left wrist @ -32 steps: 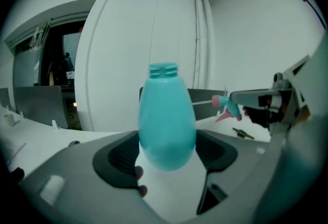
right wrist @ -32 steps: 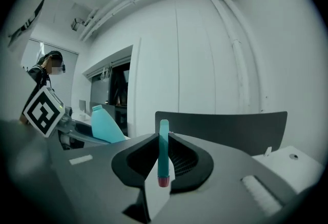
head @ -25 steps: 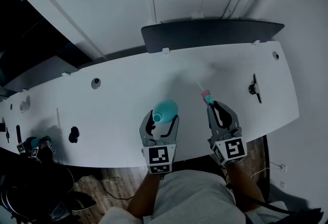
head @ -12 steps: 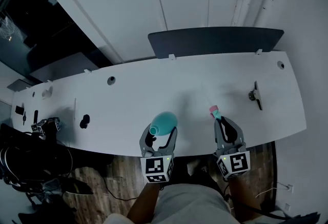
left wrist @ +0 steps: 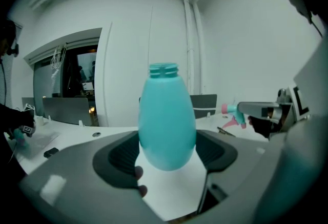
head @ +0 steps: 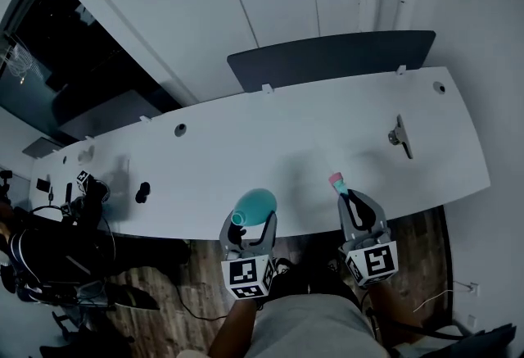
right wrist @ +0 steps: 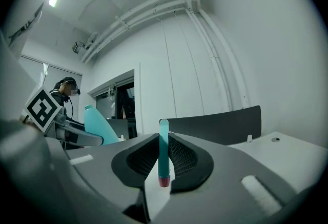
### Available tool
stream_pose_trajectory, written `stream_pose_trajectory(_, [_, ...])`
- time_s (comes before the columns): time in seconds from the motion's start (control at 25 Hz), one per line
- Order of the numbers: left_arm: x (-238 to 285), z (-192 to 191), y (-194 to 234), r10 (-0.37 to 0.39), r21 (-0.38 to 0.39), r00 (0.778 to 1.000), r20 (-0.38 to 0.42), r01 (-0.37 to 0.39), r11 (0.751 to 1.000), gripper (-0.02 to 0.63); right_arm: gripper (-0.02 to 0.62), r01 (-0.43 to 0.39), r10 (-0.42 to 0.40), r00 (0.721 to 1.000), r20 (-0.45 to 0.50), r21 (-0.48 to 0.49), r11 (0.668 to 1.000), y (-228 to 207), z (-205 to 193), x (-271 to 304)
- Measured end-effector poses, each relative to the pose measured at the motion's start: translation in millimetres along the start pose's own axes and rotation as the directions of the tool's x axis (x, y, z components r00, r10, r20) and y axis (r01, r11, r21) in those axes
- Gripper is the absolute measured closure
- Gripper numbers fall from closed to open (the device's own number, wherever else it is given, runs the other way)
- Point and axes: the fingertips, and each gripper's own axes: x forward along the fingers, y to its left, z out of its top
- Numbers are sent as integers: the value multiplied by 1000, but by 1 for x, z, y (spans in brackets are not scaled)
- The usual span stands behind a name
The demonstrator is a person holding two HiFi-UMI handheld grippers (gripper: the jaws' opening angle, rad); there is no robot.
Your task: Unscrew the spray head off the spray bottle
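Note:
The teal spray bottle (head: 255,202) has no head on it, and its threaded neck (left wrist: 164,69) stands bare and upright. My left gripper (head: 249,222) is shut on the bottle's rounded lower body (left wrist: 166,120). The spray head (head: 336,182), teal with a pink tip, sits apart from the bottle, to its right. My right gripper (head: 349,199) is shut on the head, whose thin teal stem (right wrist: 163,151) is pinched between the pads. Both grippers hang over the white table's front edge (head: 311,225). In the right gripper view the bottle (right wrist: 100,126) shows at the left.
A dark panel (head: 327,61) stands along the table's back edge. A black clamp-like part (head: 399,135) lies at the right, a small black object (head: 142,191) at the left. Another person with marker cubes (head: 83,182) is at the far left end. Wooden floor lies below.
Both grippers have drawn back toward the table's near edge with their loads, and the head view has shifted. Bottle and spray head stay apart, and both grips are unchanged.

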Motion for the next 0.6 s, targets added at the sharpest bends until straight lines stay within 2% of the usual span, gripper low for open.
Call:
stream_pose_trajectory(0.28, [-10,17,-3,-59,2,996,73,59,998,266,540,-13,14,999,28,-49,999,43,25,7])
stream_pose_trajectory(0.6, [-24,17,16,-80,4,992,94,80,997,267,540,3,2,999,47,-109,994,73,34,4])
